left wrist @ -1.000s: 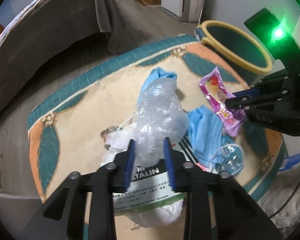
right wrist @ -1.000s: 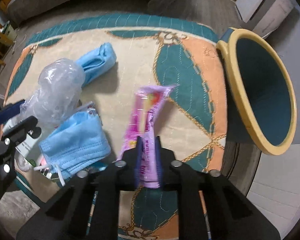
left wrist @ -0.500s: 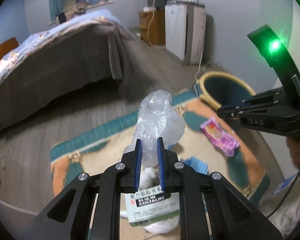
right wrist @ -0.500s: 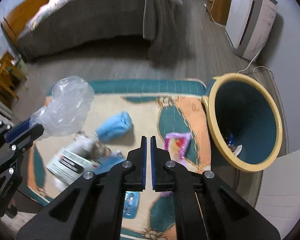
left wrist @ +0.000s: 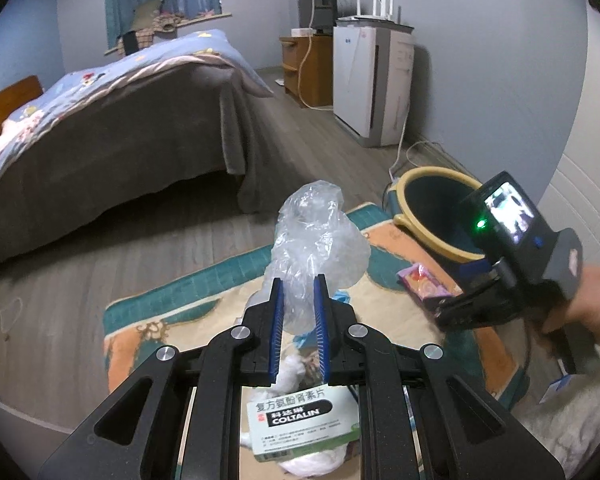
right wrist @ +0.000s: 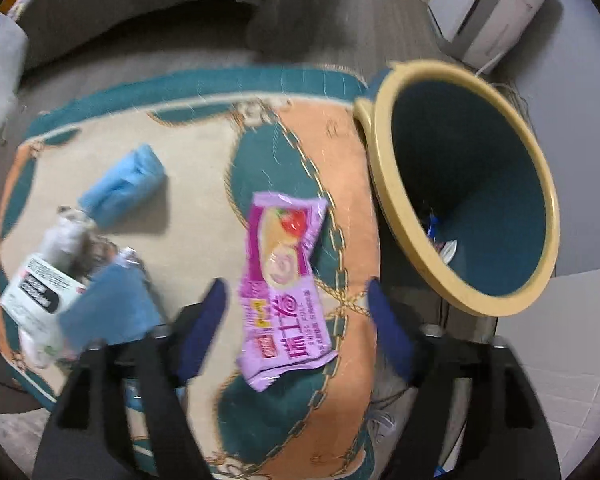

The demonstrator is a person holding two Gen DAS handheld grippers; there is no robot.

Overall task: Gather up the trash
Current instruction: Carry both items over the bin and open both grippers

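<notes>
My left gripper [left wrist: 298, 294] is shut on a crumpled clear plastic bag [left wrist: 316, 236] and holds it up above the rug. My right gripper [right wrist: 296, 304] is open, its jaws wide apart on either side of a pink snack wrapper [right wrist: 286, 280] that lies flat on the rug; the wrapper also shows in the left wrist view [left wrist: 422, 286]. A teal bin with a yellow rim [right wrist: 464, 196] stands just right of the wrapper and holds a few scraps; it shows in the left wrist view too [left wrist: 432, 208].
On the patterned rug [right wrist: 204, 184] lie a rolled blue cloth [right wrist: 122, 186], a blue face mask [right wrist: 108, 310] and a white medicine box [left wrist: 302, 426]. A bed [left wrist: 100, 128] and a white appliance [left wrist: 370, 80] stand beyond the rug.
My left gripper closed on the plastic bag and lifted it off the rug. My right gripper let go of the pink wrapper, rose, then came back down over it with jaws wide open.
</notes>
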